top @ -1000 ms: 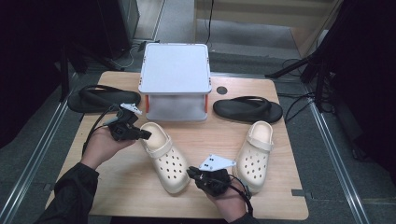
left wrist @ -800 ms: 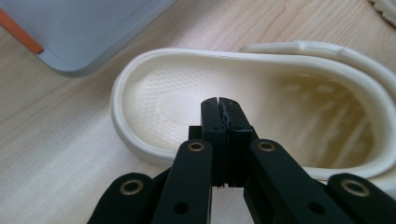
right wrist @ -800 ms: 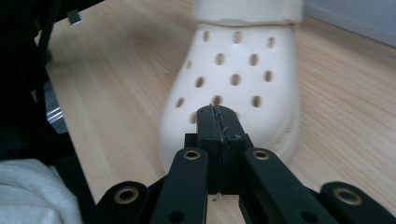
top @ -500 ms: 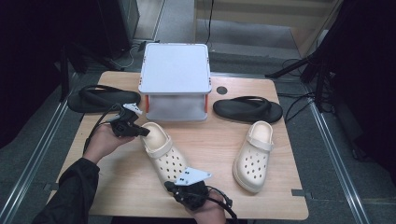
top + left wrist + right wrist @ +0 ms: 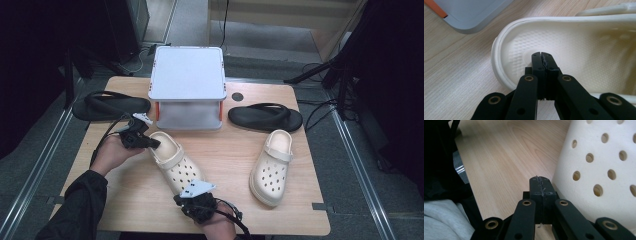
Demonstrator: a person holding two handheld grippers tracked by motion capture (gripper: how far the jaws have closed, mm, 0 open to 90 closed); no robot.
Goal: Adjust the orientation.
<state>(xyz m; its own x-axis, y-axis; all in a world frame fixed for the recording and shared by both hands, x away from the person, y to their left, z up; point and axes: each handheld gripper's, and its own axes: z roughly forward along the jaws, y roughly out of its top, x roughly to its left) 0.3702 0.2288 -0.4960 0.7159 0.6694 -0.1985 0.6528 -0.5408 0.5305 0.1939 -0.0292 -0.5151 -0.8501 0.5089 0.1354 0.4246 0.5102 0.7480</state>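
Note:
A cream clog lies slanted at the middle of the wooden table. My left gripper is shut with nothing between its jaws, its tips reaching into the clog's heel opening over the insole. My right gripper is shut too, empty, low beside the clog's perforated toe at the table's front edge. A second cream clog lies to the right. Two black flip-flops lie farther back, one at the left, one at the right.
A grey two-tier rack with orange trim stands at the back middle of the table, its corner close to the left gripper. A sleeve sits to the left of the right gripper. Cables run on the floor at the right.
My right gripper has moved left along the front edge, from near the right clog to the toe of the middle clog. My left gripper has sunk slightly toward the clog's heel.

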